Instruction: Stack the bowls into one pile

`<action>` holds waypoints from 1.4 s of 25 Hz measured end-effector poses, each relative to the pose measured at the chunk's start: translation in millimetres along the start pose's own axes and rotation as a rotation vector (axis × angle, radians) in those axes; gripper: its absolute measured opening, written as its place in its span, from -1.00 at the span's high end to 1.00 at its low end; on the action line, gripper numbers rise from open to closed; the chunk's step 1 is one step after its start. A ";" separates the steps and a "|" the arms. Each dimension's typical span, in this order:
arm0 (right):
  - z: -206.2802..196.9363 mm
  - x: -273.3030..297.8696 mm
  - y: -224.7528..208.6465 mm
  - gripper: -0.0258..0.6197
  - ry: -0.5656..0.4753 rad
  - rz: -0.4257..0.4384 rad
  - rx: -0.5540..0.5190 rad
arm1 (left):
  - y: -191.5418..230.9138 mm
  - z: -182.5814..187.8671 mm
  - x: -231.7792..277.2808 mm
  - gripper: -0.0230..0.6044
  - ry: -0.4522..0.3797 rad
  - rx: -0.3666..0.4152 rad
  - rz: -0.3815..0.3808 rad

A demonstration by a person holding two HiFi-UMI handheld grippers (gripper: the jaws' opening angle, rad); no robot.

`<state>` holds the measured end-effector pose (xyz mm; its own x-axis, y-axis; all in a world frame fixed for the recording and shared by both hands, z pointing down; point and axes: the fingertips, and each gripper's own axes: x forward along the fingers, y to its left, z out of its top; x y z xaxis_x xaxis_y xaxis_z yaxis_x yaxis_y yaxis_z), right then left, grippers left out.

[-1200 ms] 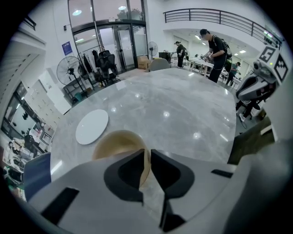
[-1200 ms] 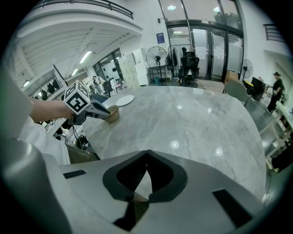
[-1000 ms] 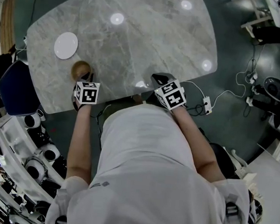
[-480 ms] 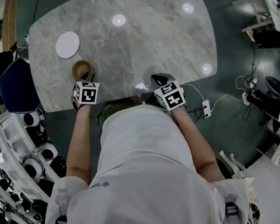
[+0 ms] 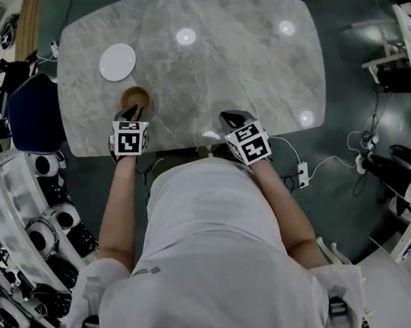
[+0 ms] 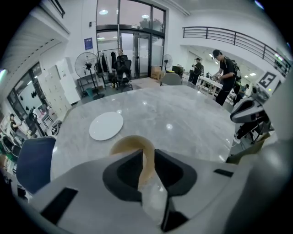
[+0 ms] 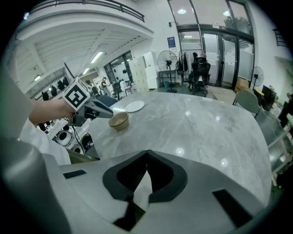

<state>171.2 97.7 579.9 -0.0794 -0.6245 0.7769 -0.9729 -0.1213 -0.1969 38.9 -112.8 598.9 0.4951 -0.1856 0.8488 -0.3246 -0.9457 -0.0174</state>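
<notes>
On the table [image 5: 233,77], the plate [image 5: 117,61] lies far left with the bowl [image 5: 136,98] just before it, the left gripper [image 5: 129,111] at the bowl's near rim, the right gripper [image 5: 232,118] well apart rightward, and a chair [image 5: 29,114] beside the table's left edge.

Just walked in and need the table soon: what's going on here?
A person stands at the marble table with a gripper in each hand. The left gripper straddles the rim of the tan bowl; its jaws have just been closing but don't look clamped. The right gripper is shut, empty. A white dish lies beyond the bowl.
</notes>
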 end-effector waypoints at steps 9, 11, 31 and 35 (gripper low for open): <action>67.4 14.9 40.5 0.88 -0.084 0.060 -0.080 | 25.5 12.0 -43.6 0.92 -0.111 -0.050 -0.024; 85.5 17.3 49.8 0.88 -0.108 0.079 -0.102 | 32.6 18.3 -56.4 0.92 -0.152 -0.050 -0.017; 257.6 -29.3 162.0 0.88 -0.439 0.277 -0.280 | 100.3 79.6 -218.9 0.92 -0.608 -0.144 0.060; 274.3 -40.5 170.5 0.89 -0.511 0.293 -0.290 | 105.9 87.6 -240.7 0.92 -0.675 -0.144 0.081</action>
<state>68.1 -109.4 350.8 -0.3067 -0.8964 0.3200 -0.9513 0.2782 -0.1326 -44.1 -191.7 346.5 0.8427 -0.4233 0.3327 -0.4619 -0.8859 0.0428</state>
